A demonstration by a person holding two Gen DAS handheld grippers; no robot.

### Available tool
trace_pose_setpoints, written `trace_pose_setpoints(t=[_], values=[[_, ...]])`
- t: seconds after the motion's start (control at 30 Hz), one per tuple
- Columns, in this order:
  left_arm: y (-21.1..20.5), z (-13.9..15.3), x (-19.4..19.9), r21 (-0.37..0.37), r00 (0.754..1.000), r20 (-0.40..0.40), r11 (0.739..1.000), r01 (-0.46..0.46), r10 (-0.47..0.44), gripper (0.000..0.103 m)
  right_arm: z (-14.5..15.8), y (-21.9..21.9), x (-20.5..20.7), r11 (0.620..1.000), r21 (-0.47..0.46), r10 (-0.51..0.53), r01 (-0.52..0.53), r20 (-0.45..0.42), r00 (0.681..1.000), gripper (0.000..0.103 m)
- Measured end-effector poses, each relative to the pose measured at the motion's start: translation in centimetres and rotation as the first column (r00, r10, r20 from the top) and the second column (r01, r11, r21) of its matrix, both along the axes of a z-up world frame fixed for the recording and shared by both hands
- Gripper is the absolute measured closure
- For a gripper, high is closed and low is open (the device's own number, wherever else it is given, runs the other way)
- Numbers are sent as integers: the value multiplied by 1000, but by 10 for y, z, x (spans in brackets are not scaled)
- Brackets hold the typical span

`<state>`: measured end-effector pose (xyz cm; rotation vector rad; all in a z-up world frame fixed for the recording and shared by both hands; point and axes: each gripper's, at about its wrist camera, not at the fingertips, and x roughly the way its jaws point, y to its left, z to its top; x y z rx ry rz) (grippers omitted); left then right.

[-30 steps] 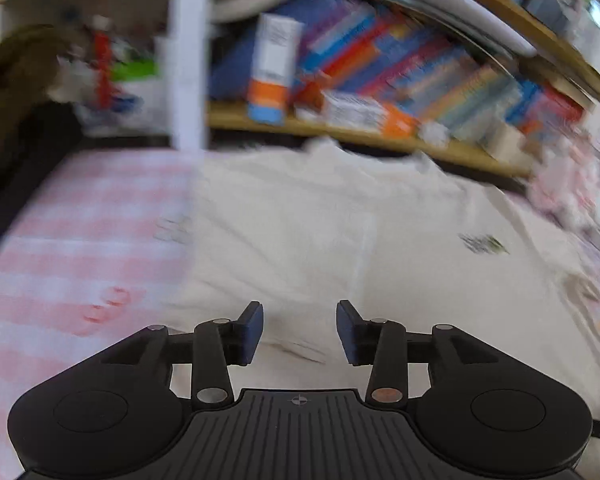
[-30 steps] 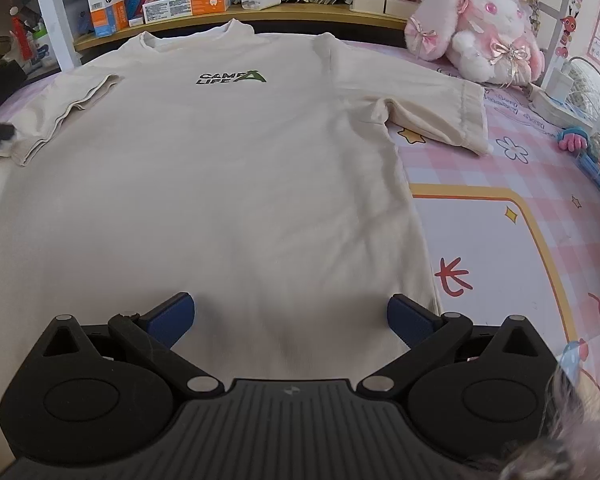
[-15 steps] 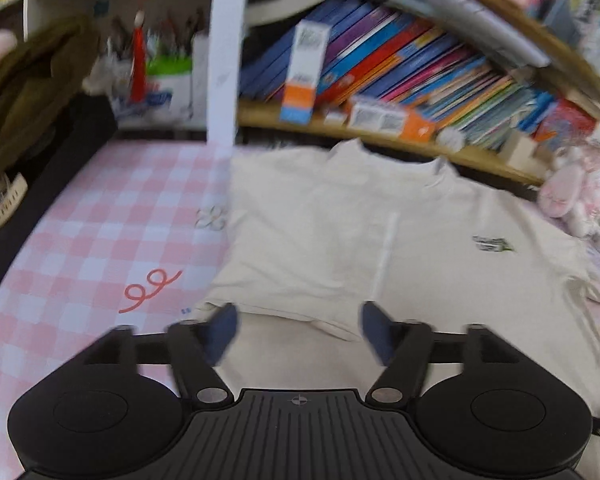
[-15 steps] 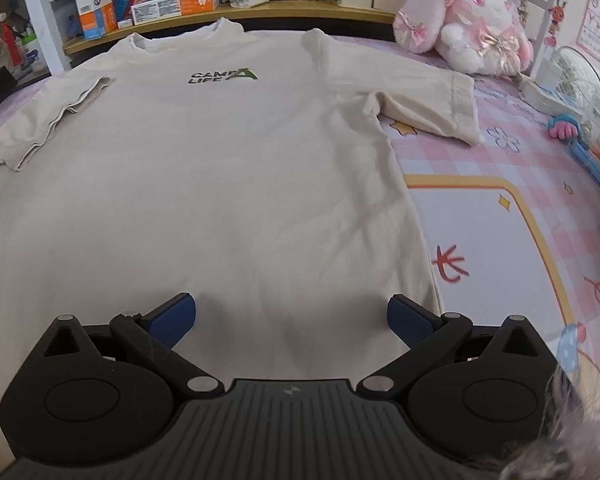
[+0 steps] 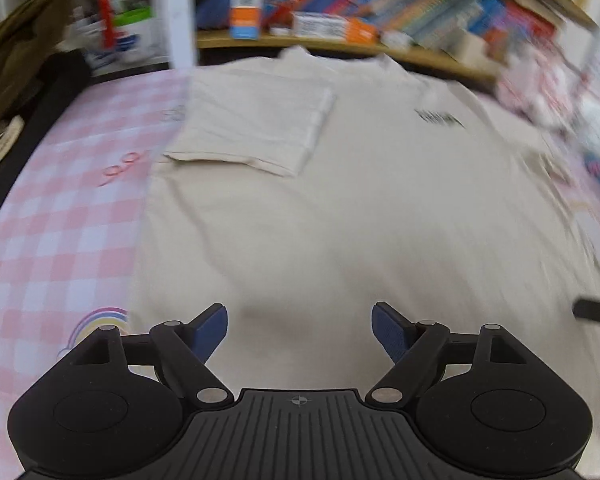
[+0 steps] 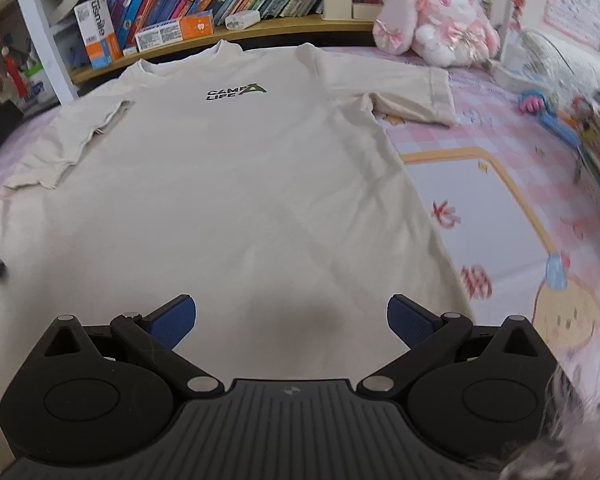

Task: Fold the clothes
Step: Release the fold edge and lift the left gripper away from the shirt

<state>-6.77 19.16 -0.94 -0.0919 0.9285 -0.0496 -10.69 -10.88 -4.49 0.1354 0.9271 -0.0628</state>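
Left wrist view: the left claw (image 5: 298, 330) is spread wide and holding nothing, hanging low over the bottom part of the cream t-shirt (image 5: 340, 220). A second ago it was up by the left sleeve (image 5: 256, 128) with its fingers much closer together; now it has let go and pulled back toward the hem, and that sleeve lies folded in over the shirt's chest.

Right wrist view: the right claw (image 6: 291, 322) is also gaping, empty, parked over the shirt's lower half and basically where it was. The shirt lies flat, logo (image 6: 236, 91) up, on the pink checked surface (image 6: 500, 184), and the right sleeve (image 6: 416, 98) sticks straight out from the shirt. So I'd guess one sleeve fold is in and the other side is due.
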Motion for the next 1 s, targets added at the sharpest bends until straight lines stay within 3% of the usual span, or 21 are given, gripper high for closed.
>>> trace_pose_setpoints(t=[0.17,0.6,0.77,1.0], values=[[-5,-3,-12,-1,997,-16,997,73,-73,11,1,16,-19,999,-11,-38,38,-10,999,0],[-6,-12,-26,-65,985,-66,986,155,-159,11,4,37,-67,990,-87,-112,112,0,994,0],[-17,-11,-25,-115,975,-69,972,203,-212,11,6,24,-67,987,-66,-145,146,11,989,0],[-50,-13,-11,-64,984,-94,988,143,-148,11,2,-2,-48,994,-42,-101,102,25,995,0]])
